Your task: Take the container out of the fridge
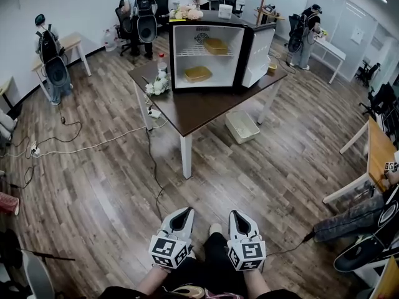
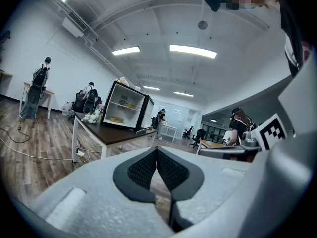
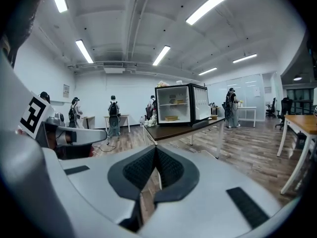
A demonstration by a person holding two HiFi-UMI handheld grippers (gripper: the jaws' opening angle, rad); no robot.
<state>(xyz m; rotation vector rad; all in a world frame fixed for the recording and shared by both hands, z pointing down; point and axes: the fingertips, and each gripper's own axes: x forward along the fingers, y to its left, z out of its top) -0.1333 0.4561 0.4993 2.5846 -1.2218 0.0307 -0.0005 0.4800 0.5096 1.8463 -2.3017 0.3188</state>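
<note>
One fridge (image 1: 206,23) is counted, with one open door (image 1: 259,55). Two containers are seen inside it: an upper container (image 1: 216,45) and a lower container (image 1: 197,73). One dark table (image 1: 206,108) is counted, with one bunch of white flowers (image 1: 158,85) on it and one white tub (image 1: 242,126) beneath it. Two grippers are counted: the left gripper (image 1: 186,213) and the right gripper (image 1: 236,216). Three standing people are plainly made out in the head view: a person at the left (image 1: 48,58), a person behind the table (image 1: 142,17) and a person at the right (image 1: 304,33).
</note>
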